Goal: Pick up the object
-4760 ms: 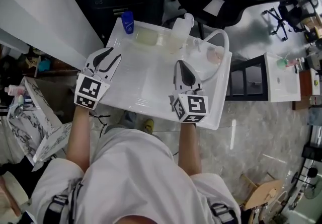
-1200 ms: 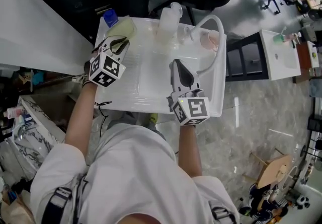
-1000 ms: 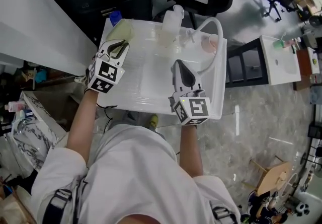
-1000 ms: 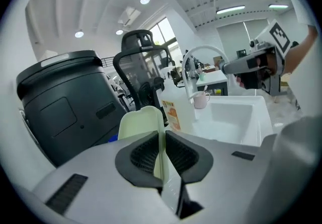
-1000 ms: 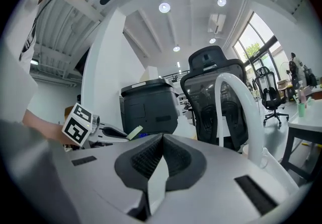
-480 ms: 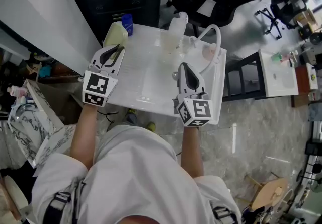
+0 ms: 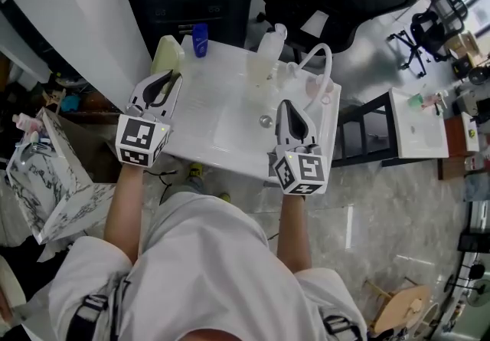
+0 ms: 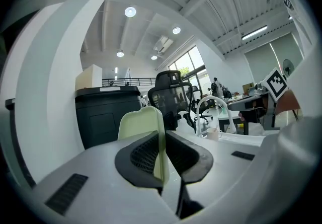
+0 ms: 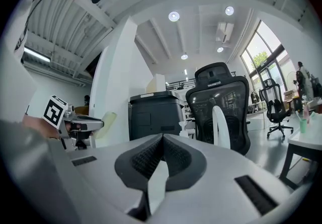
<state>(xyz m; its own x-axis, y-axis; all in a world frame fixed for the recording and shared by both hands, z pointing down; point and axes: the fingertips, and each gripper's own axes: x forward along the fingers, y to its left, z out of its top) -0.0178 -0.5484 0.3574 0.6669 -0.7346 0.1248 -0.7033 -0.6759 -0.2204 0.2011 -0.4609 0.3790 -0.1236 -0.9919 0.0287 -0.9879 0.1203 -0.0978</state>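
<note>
A person's left claw (image 7: 169, 78) is gripping a pale green slab (image 7: 165, 55) on edge, its pads pressing on both flat faces, as the left gripper view is showing (image 8: 141, 123). The slab is now riding clear in the air above the back left corner of the white sink (image 7: 222, 102), just beside the blue bottle (image 7: 200, 39).

About five seconds ago the slab was lying flat at the back of the sink, with both claws waiting at the front rim. A second ago the left claw was already clamping it low by the back left corner. Since then the hand has been lifting and rolling it, so the slab is now standing upright, and nothing is showing under it in the left gripper view.

The right claw (image 7: 288, 106) is hanging shut and empty over the sink's right side, near the white faucet (image 7: 325, 56), taking no part.

The pick-up is looking essentially done: the slab is off the sink and held firmly. What is remaining, at most, is keeping the grip steady, since a thin smooth slab pinched near one end could swing or slip.
</note>
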